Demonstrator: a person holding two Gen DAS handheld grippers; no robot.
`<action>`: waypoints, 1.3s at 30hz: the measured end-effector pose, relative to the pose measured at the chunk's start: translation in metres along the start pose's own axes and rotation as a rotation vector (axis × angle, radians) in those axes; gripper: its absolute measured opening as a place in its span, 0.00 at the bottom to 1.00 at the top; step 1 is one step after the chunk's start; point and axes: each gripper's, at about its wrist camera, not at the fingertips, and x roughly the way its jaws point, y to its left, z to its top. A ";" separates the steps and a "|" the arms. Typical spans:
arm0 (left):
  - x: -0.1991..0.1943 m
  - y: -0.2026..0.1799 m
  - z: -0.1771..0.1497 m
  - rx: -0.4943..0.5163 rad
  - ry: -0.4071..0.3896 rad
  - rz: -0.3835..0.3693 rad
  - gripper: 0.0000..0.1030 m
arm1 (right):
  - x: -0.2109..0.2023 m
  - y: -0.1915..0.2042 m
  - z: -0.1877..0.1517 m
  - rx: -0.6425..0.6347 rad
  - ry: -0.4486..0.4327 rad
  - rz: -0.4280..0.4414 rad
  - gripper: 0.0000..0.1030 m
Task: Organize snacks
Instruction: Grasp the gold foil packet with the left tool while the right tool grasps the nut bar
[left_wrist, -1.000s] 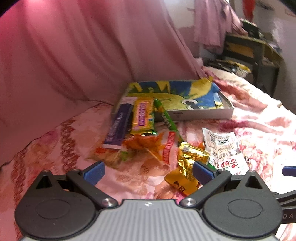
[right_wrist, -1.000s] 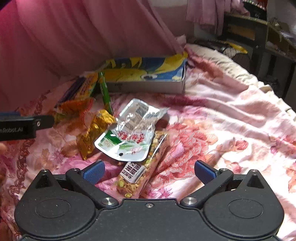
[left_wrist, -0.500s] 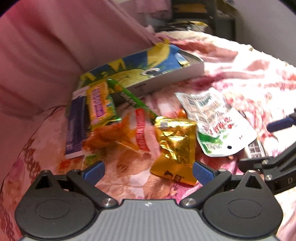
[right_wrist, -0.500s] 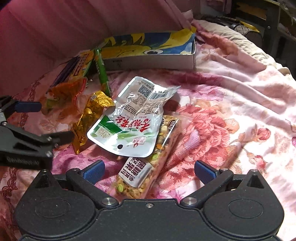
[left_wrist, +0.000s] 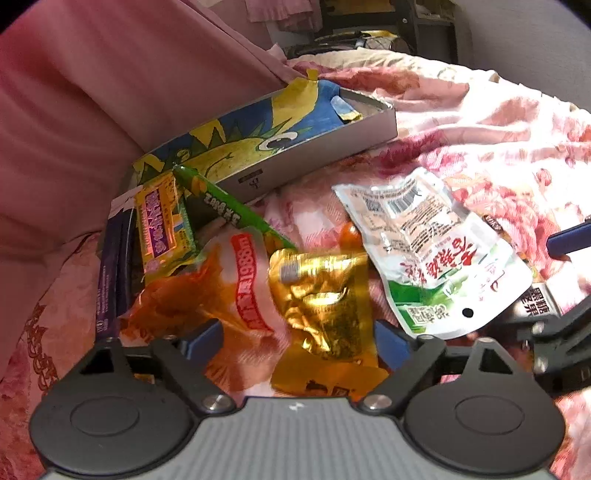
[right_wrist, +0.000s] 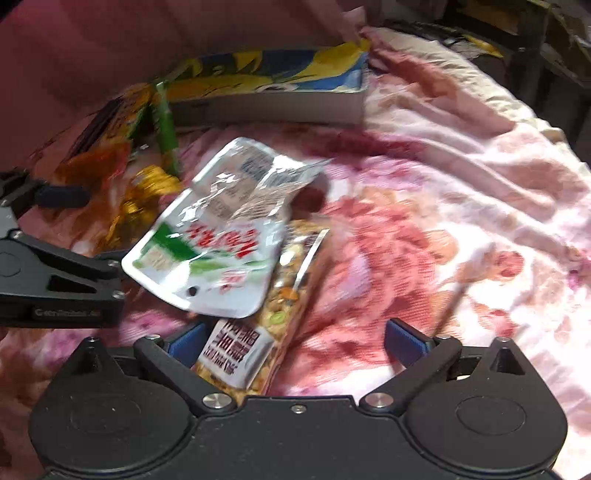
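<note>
Several snack packets lie in a heap on a pink floral bedspread in front of a shallow box (left_wrist: 314, 147) with a blue and yellow cartoon lining. My left gripper (left_wrist: 297, 341) is open, low over a gold foil packet (left_wrist: 325, 306) and an orange packet (left_wrist: 207, 291) that lie between its fingers. My right gripper (right_wrist: 295, 341) is open, its left finger beside a clear packet of mixed nuts (right_wrist: 266, 332) that lies partly under a white and green pouch (right_wrist: 218, 240). The pouch also shows in the left wrist view (left_wrist: 436, 251).
A green stick pack (left_wrist: 225, 210), a yellow and purple bar (left_wrist: 162, 225) and a dark purple bar (left_wrist: 110, 273) lie left of the box. A pink curtain (left_wrist: 92, 110) hangs behind. Dark furniture (right_wrist: 517, 44) stands past the bed's far edge.
Both grippers have moved forward and down toward the heap. The gold packet now lies between the left fingers, and the nut packet reaches the right gripper's left finger. Both stay open.
</note>
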 end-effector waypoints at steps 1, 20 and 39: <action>-0.001 0.000 0.000 -0.002 -0.003 -0.007 0.84 | -0.001 -0.003 0.000 0.013 -0.006 -0.010 0.91; 0.014 0.007 0.001 -0.155 0.058 -0.075 0.58 | -0.001 -0.010 0.001 0.075 -0.038 0.040 0.57; 0.001 0.000 -0.003 -0.207 0.126 -0.105 0.51 | -0.002 -0.012 0.000 0.095 -0.032 0.083 0.43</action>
